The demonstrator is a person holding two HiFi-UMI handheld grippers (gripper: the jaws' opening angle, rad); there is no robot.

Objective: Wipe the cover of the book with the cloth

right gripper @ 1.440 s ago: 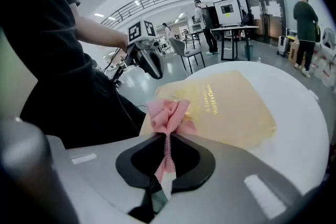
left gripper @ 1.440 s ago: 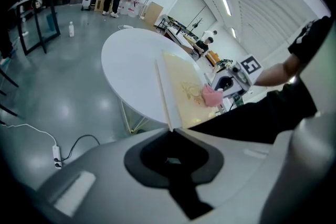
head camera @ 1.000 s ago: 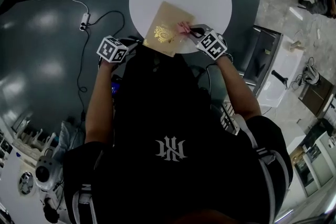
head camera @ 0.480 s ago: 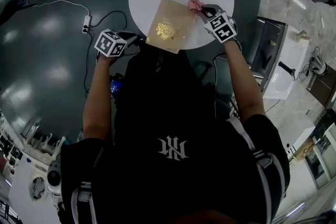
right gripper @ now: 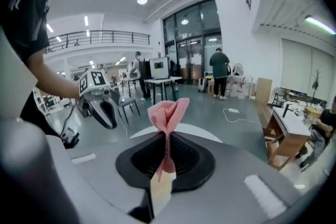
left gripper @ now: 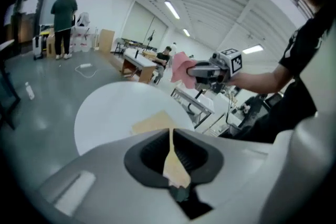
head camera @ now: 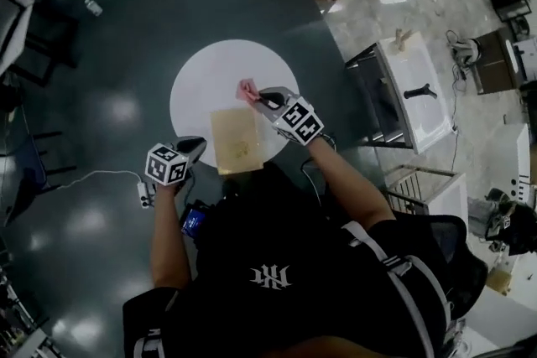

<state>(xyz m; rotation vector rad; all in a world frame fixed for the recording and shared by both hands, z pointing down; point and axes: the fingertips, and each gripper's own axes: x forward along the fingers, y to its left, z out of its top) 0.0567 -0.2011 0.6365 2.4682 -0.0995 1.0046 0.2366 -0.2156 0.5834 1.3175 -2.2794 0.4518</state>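
Right claw (head camera: 262, 96) is clamped tight on the pink cloth (right gripper: 169, 113). The cloth is pinched in the middle, so a bunched tuft sticks up past the tips. In the left gripper view that claw is up in the air over the round white table (head camera: 195, 80), so the cloth isn't touching anything. From the head view it sits just past the far right corner of the book (head camera: 236, 140), not over the cover.

The book is tan with a faint gold mark on the front. It's lying flat and closed on the near side of the table, with its near end right at the rim, maybe a hair over it. Can't really tell which.

Left claw (head camera: 198, 143) is closed up with nothing in it. It's hanging just off the table's edge, beside the book's near left corner but not touching it. Its marker cube (head camera: 166, 164) faces up at the camera.

Off to the right there's a white cart (head camera: 409, 92) on the tiled part of the floor, well away from the table.
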